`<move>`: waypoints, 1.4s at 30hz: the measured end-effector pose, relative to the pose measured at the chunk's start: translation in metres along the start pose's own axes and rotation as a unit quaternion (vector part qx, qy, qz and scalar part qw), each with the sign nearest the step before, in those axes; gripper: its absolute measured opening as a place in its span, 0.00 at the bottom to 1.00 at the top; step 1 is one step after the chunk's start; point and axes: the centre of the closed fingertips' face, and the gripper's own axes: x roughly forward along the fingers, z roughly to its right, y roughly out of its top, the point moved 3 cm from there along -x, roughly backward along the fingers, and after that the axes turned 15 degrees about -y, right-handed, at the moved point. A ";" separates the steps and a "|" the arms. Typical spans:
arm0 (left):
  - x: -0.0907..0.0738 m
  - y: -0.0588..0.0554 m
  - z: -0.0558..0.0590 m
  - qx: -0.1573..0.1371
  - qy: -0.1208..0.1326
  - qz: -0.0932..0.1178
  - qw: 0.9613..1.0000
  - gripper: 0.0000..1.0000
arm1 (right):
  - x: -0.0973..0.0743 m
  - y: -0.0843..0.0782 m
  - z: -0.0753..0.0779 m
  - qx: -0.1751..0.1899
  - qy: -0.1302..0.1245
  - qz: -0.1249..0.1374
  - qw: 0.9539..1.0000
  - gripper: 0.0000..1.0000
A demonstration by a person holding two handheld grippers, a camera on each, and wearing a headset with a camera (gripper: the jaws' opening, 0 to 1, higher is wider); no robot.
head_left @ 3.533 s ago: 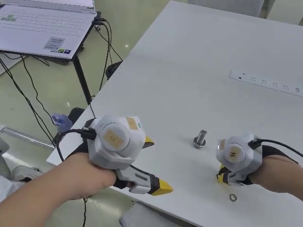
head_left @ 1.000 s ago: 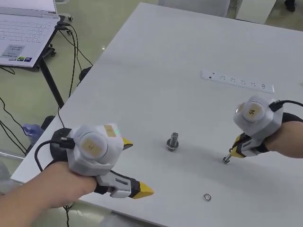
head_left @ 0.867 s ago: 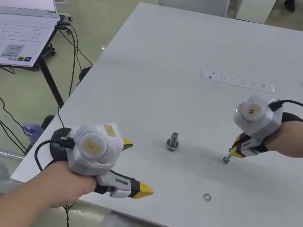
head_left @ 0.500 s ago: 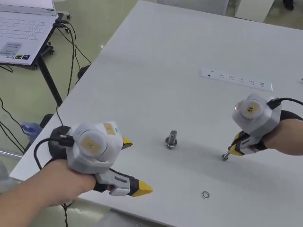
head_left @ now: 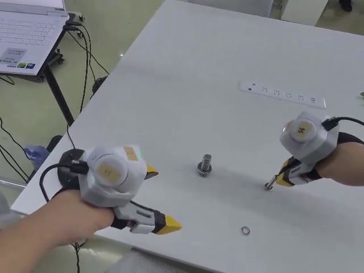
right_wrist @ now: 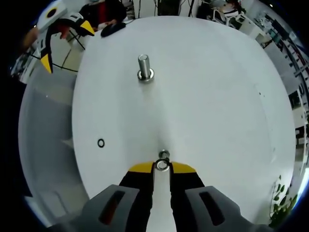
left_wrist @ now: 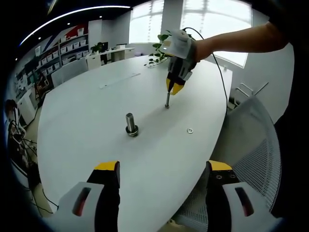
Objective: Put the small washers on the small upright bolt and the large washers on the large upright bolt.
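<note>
The right gripper [head_left: 280,180] has moved from the near edge across to the small bolt [head_left: 268,184], fingers pinched almost closed on a small washer [right_wrist: 163,166] held flat at its tip, so threading seems next. The bolt stands upright on the surface [head_left: 187,85], long axis vertical, right of the large bolt [head_left: 204,165]. The left gripper [head_left: 161,198] has its fingers wide apart and empty.

The head view looked down from high above the white table [head_left: 227,68]. The left gripper view sat low at the table's edge and looked across it. The big bolt [left_wrist: 130,124] stood well ahead of the left gripper [left_wrist: 163,166]. The right gripper view looked down from close. All three shared that bolt.
</note>
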 end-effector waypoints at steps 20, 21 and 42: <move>-0.004 -0.008 0.007 -0.005 0.002 -0.004 1.000 0.70 | 0.000 0.006 0.003 0.006 -0.019 0.012 1.000 0.12; -0.004 -0.008 0.007 -0.005 0.002 -0.004 1.000 0.70 | 0.000 0.006 0.003 0.006 -0.019 0.011 1.000 0.12; -0.007 -0.010 0.006 -0.008 0.003 -0.007 1.000 0.70 | 0.012 0.006 0.004 0.007 -0.020 0.004 1.000 0.12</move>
